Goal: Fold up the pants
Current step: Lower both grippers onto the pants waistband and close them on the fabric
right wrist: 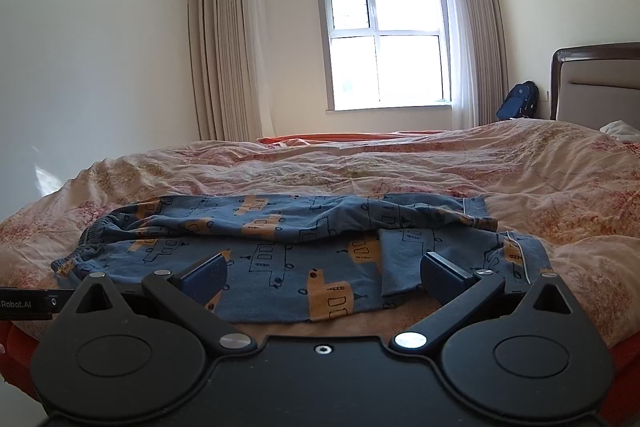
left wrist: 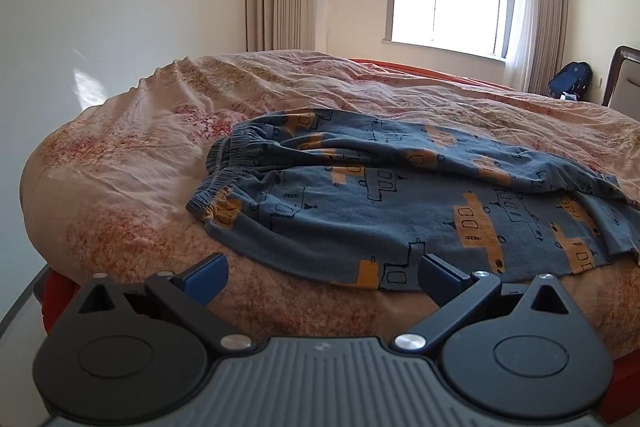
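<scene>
A pair of blue-grey cotton pants printed with orange and outlined vehicles [left wrist: 400, 187] lies spread across a wrinkled pink floral quilt [left wrist: 140, 155] on the bed, near its close edge. The elastic waistband [left wrist: 224, 163] sits bunched at the left end, and the legs run off to the right, one leg lying partly over the other along the far side. At the right end the leg hems [right wrist: 516, 247] are turned and creased, with a loose flap of cloth folded back beside them.

The left gripper [left wrist: 322, 277] hovers low at the near edge of the pants with its blue-padded fingers [left wrist: 210, 273] spread wide, holding nothing; its right finger sits just at the cloth's near hem. The right gripper [right wrist: 322, 277] is likewise spread apart and empty, poised over the middle of the near leg, its fingers [right wrist: 442, 275] framing the fabric without pinching it.

Behind the bed stand a bright white-framed window [right wrist: 386, 39], long beige curtains [right wrist: 224, 47], a dark blue backpack [right wrist: 518, 101] on the floor and a brown padded headboard [right wrist: 596, 83]
</scene>
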Demonstrator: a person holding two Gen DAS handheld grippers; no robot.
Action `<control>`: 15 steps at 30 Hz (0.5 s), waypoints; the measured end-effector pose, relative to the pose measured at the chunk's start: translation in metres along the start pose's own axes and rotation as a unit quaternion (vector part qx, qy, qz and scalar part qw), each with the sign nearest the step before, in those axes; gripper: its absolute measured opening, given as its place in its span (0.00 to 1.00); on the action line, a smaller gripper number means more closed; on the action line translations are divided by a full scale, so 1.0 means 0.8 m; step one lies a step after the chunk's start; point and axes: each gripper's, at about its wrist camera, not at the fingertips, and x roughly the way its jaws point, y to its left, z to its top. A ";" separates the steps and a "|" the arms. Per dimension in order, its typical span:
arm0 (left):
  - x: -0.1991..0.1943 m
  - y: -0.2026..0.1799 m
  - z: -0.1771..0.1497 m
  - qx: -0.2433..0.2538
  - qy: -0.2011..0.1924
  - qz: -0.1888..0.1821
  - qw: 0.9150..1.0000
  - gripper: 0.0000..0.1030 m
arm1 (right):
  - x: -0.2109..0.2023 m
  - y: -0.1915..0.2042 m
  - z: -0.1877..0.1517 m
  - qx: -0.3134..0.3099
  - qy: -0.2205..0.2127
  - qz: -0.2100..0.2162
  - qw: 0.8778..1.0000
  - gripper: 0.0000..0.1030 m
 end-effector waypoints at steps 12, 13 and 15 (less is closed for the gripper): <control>0.095 -0.019 0.046 0.037 0.011 0.008 0.999 1.00 | 0.079 -0.043 -0.017 -0.099 -0.032 0.016 0.994 1.00; 0.101 -0.020 0.049 0.037 0.011 0.009 0.999 1.00 | 0.086 -0.047 -0.018 -0.101 -0.024 0.019 0.994 1.00; 0.111 -0.021 0.054 0.040 0.007 0.007 0.999 1.00 | 0.099 -0.055 -0.018 -0.108 -0.015 0.023 0.994 1.00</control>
